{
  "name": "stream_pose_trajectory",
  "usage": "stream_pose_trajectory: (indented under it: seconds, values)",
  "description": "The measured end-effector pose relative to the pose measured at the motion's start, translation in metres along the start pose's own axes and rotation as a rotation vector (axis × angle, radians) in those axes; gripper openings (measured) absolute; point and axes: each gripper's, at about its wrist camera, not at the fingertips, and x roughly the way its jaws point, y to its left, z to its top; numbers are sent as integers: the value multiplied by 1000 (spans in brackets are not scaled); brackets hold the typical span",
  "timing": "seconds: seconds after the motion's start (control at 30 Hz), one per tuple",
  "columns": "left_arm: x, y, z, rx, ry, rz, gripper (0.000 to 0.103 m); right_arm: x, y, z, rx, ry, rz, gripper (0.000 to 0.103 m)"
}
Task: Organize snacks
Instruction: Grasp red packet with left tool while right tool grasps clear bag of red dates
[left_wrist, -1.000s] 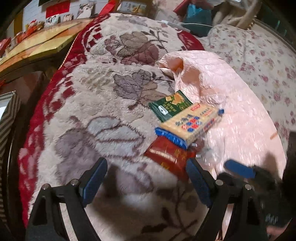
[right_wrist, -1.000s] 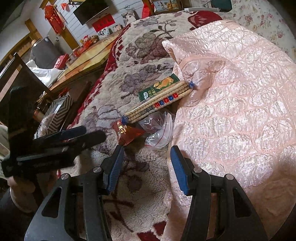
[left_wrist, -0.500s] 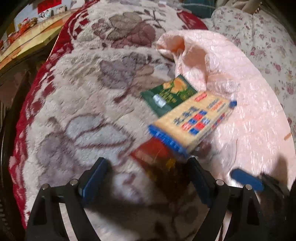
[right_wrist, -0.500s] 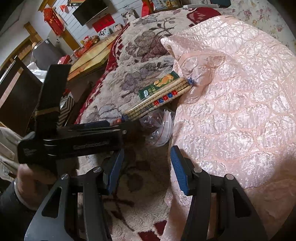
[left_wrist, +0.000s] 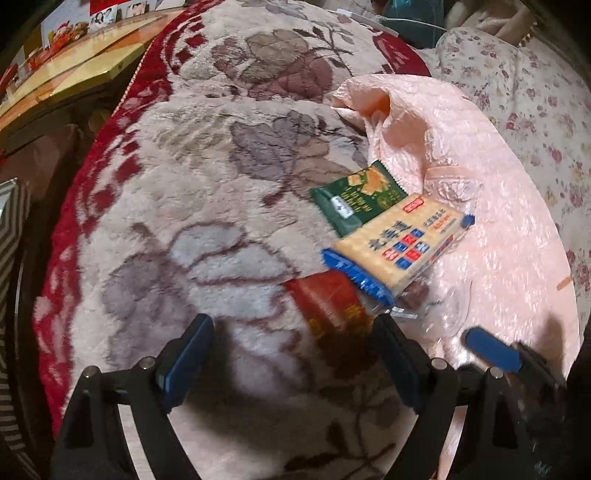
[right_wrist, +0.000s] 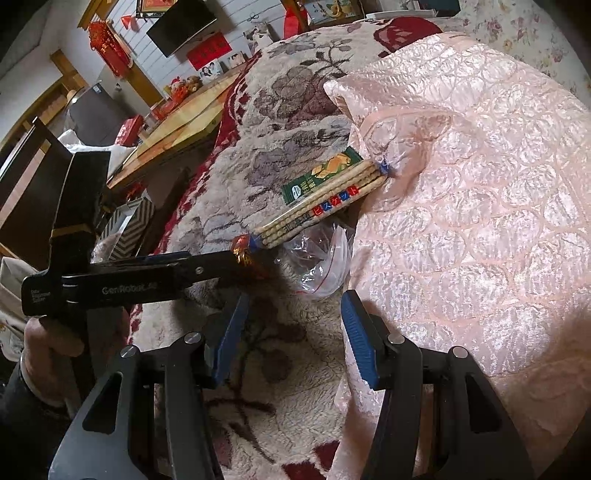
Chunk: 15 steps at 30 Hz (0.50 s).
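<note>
We see a plush cream blanket with grey leaves and a red border (left_wrist: 207, 206) covering the bed, a quilted shiny pink coverlet (right_wrist: 480, 206) lying over its right part, a glossy yellow wooden table (right_wrist: 184, 122) beyond, and a wall-mounted dark television (right_wrist: 181, 27)
</note>
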Motion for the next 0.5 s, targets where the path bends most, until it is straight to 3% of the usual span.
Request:
stream_pose_trajectory:
  seconds: [0.2,0.3,0.37,0.4,0.5]
  values:
    - [17,-13,5,33,27,60,87,-3,-3,0,9,-4,-7,53]
    - [10,-4,5,31,22,29,71,-2,-3,1,13,-2,3,53]
    - [4,5,6,18,16,2,47,-2,-3,1,11,-4,2,53]
    - [2,10,6,16,10,-14,42,-1,-3,2,13,-3,4,53]
    - [1,14,3,30,0,-36,41,3,-3,5,31,2,16,53]
